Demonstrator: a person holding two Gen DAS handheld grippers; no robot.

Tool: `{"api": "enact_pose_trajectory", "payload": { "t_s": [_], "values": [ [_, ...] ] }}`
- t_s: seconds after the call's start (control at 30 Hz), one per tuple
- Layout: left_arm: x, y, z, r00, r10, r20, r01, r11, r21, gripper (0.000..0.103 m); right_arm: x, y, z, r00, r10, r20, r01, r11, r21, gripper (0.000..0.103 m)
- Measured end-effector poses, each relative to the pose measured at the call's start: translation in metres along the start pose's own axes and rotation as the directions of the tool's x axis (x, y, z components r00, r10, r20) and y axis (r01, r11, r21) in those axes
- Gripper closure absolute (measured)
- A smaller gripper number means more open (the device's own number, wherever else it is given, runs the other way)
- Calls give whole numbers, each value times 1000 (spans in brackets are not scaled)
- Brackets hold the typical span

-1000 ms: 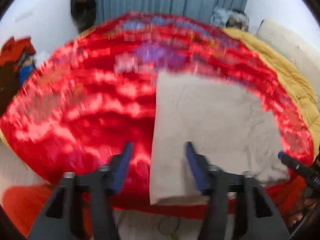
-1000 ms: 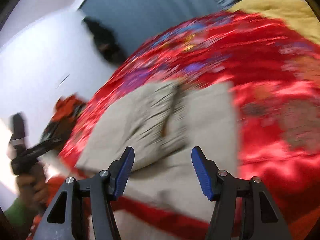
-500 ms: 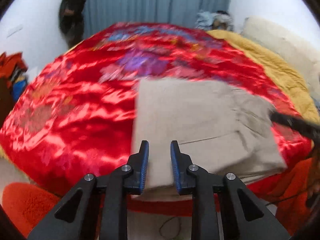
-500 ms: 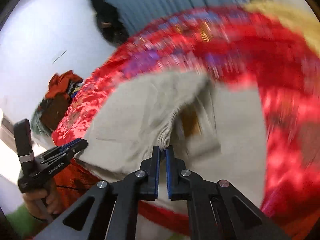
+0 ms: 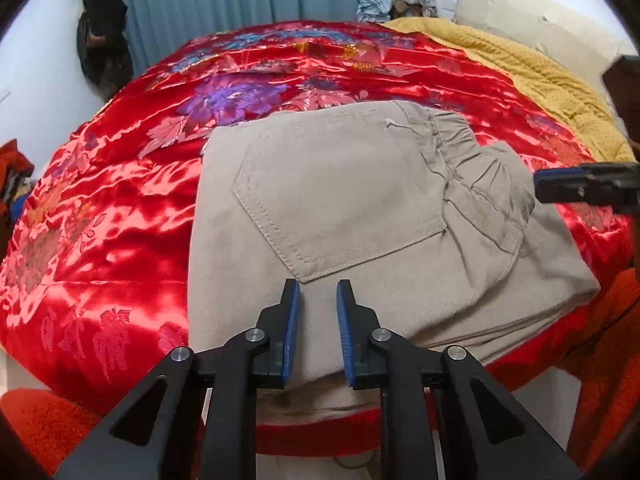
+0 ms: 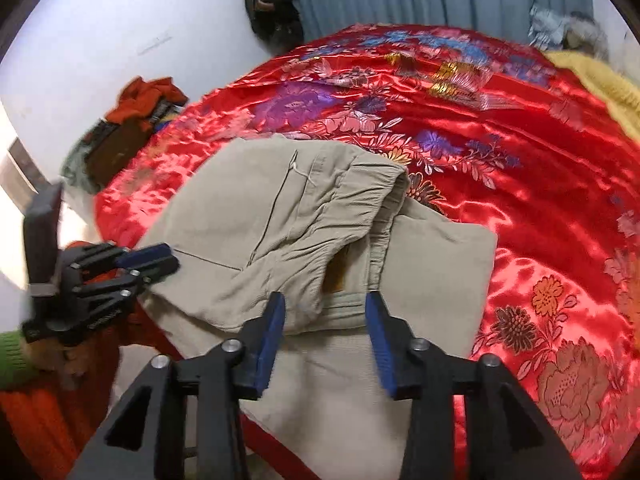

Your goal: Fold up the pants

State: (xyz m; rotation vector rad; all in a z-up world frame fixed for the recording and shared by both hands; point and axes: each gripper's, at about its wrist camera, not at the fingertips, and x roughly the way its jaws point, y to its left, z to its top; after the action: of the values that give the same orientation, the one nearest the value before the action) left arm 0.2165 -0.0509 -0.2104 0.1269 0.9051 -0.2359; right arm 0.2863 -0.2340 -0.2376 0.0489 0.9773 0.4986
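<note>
Both fingers released: my left gripper [image 5: 317, 300] hovers over the pants [image 5: 360, 208] pocket, my right gripper [image 6: 325, 320] nearer the waistband [image 6: 360, 200], straight ahead.

We see bare red bedspread [image 5: 120, 208] along the bed's left side and far edge, open for a gripper. The folded pants [image 5: 340, 208] fill the near edge. A yellow blanket [image 5: 532, 72] blocks the far right corner, with a clothes heap [image 5: 396, 0] behind it.
</note>
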Motion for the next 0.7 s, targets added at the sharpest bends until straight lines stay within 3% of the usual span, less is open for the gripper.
{"api": "enact_pose_trajectory", "payload": {
  "t_s": [0.13, 0.2, 0.3, 0.47, 0.53, 0.57, 0.63, 0.7],
  "values": [
    [0, -1, -1, 1000, 1, 1, -1, 1000, 8, 86, 25, -18, 14, 989, 118, -91, -114, 992, 48, 61],
    [1, 0, -2, 1000, -4, -8, 4, 1000, 0, 86, 34, -18, 17, 970, 189, -155, -183, 982, 54, 56],
    [2, 1, -3, 1000, -16, -7, 16, 1000, -12, 86, 35, -14, 29, 929, 257, -266, -264, 964, 6, 58],
    [5, -5, -1, 1000, -4, -5, 4, 1000, 4, 86, 49, -11, 48, 884, 339, -322, -332, 940, 80, 59],
    [5, -6, -1, 1000, 0, -7, 0, 1000, 13, 86, 71, -2, 48, 889, 278, -364, -269, 960, 77, 59],
    [4, -5, -1, 1000, -1, -5, 1, 1000, 17, 86, 84, 10, 46, 896, 186, -403, -193, 981, 23, 59],
    [-3, -1, 0, 1000, -12, 0, 12, 1000, 8, 85, 83, 39, 48, 919, 72, -387, -134, 981, -137, 70],
    [-16, 8, 4, 1000, -26, 7, 27, 999, -29, 82, 71, 48, 54, 932, 58, -357, -113, 985, -134, 78]
  ]
}}
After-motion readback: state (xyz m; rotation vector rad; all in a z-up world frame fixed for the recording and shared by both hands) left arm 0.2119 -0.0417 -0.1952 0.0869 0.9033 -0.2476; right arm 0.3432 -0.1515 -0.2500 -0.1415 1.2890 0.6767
